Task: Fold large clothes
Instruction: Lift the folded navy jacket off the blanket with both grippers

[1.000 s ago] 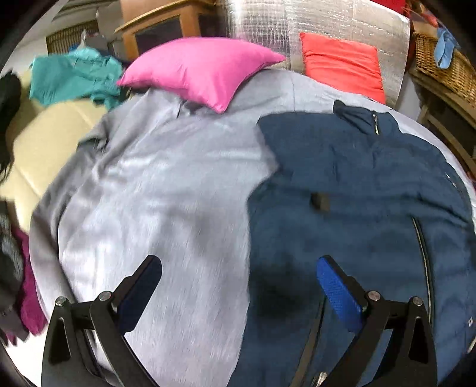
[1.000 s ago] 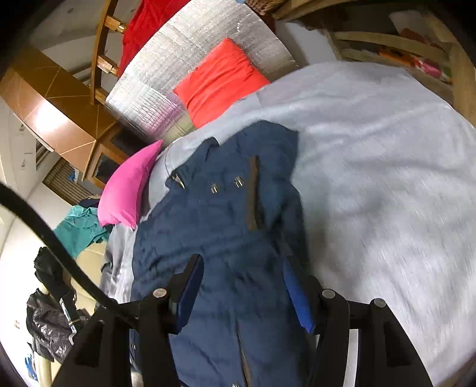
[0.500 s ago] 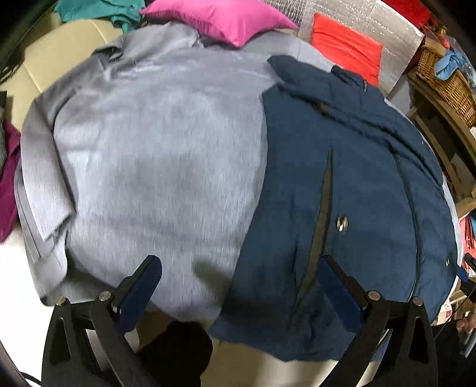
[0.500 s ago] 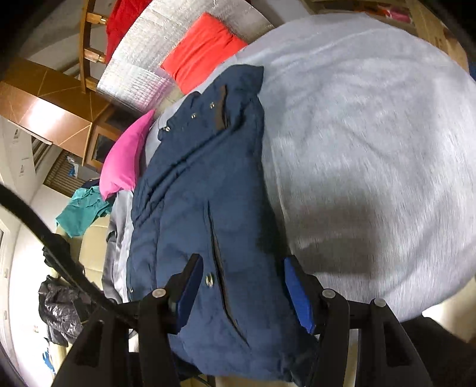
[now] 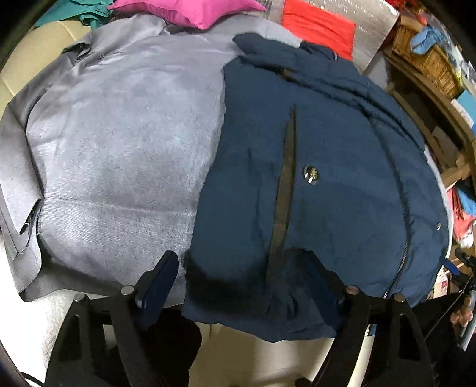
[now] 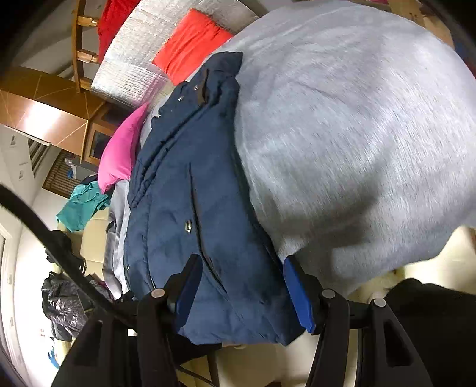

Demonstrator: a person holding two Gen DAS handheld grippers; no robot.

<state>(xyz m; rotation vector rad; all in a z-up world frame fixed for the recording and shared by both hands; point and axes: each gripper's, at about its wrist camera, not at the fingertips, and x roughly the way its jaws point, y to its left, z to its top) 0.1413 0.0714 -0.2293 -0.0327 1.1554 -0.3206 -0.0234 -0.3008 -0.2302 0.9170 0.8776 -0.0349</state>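
Note:
A dark blue jacket (image 5: 327, 166) lies folded lengthwise on a grey blanket (image 5: 125, 143) over a bed. Its collar points to the far pillows and its hem hangs at the near edge. It also shows in the right wrist view (image 6: 190, 208). My left gripper (image 5: 247, 282) is open, with the jacket's near hem between its blue pads. My right gripper (image 6: 241, 285) is open over the hem's right corner, beside the grey blanket (image 6: 342, 134). Neither gripper holds cloth.
A pink pillow (image 5: 190, 12) and a red pillow (image 5: 318, 26) lie at the head of the bed. A teal garment (image 6: 80, 205) lies far left. A wicker basket (image 5: 428, 59) and wooden shelves stand at the right. A black bag (image 6: 62, 306) sits on the floor.
Both grippers have pulled back from over the middle of the jacket toward its near hem. The bed's near edge has come into view. Both stay open.

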